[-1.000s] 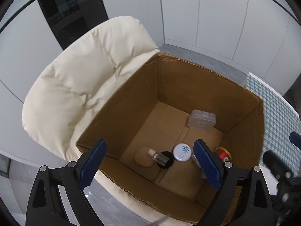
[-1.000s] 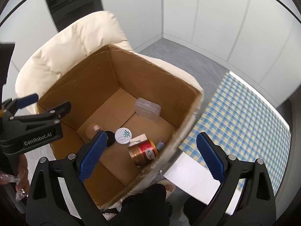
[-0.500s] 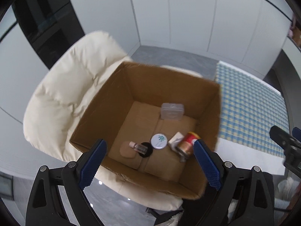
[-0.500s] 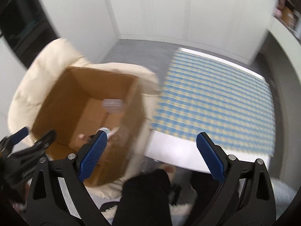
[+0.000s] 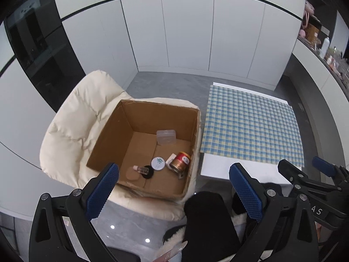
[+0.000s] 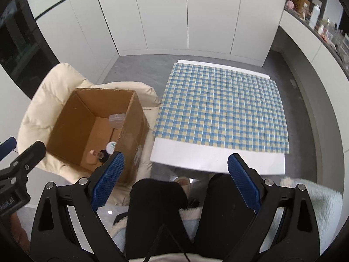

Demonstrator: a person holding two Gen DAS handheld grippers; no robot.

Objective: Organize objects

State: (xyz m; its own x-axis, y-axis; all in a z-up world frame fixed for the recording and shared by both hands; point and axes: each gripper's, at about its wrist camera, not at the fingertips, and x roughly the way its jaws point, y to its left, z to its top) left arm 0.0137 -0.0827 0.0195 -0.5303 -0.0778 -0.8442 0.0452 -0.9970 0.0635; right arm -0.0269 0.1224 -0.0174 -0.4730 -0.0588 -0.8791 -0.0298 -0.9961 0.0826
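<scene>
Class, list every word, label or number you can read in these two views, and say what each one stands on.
"AS": white letters on the right gripper body, left wrist view; rest cut off.
Left gripper body: white lettering, sideways, too cut off to read.
Red and gold can: label too small.
Round white lid: green plant sign, no readable words.

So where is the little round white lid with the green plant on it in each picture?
Left wrist view: the white lid lies on the cardboard box floor, near the front, beside the red-gold can.
Right wrist view: the lid peeks out, half hidden behind the box's right wall.
Shared landmark: the clear plastic case.
</scene>
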